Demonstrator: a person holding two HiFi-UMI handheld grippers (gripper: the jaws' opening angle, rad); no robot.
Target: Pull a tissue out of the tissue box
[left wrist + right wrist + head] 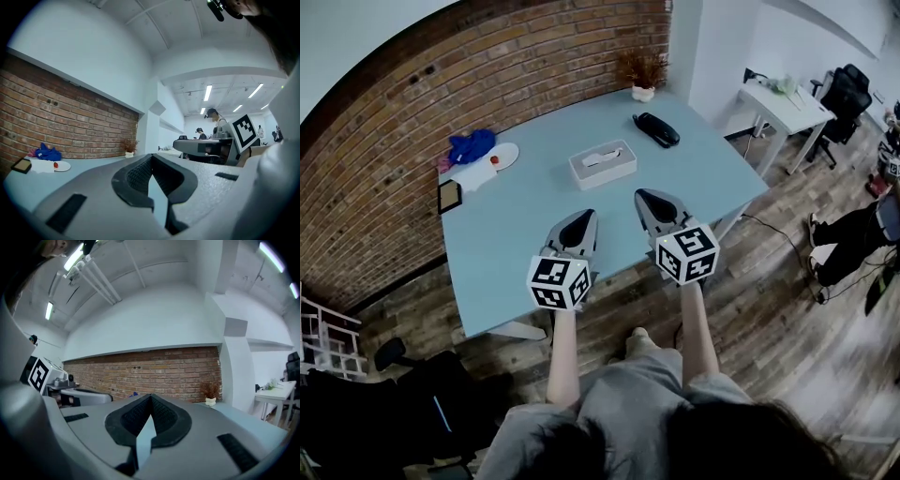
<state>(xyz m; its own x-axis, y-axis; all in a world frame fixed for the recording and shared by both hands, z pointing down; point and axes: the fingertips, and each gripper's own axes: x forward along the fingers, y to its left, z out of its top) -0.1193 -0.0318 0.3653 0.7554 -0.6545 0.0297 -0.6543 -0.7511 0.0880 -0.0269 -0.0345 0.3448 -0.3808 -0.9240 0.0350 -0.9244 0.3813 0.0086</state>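
Note:
The pale tissue box (pixel 602 164) lies on the light blue table (pixel 516 234), a white tissue showing in its top slot. Both grippers hover over the table's near edge, short of the box. In the head view my left gripper (pixel 584 216) points at the box from the near left, my right gripper (pixel 645 195) from the near right. In the left gripper view the left gripper (pixel 151 157) has its jaw tips together with nothing between them, and so has the right gripper (pixel 151 396) in its own view. Neither gripper view shows the box.
A black device (pixel 656 129) and a small potted plant (pixel 643 75) stand at the table's far right. A blue cloth (pixel 472 145), a white plate (pixel 500 156) and a dark tablet (pixel 449 196) lie at the far left. A brick wall (pixel 412 122) runs behind; a white desk (pixel 783 105) stands to the right.

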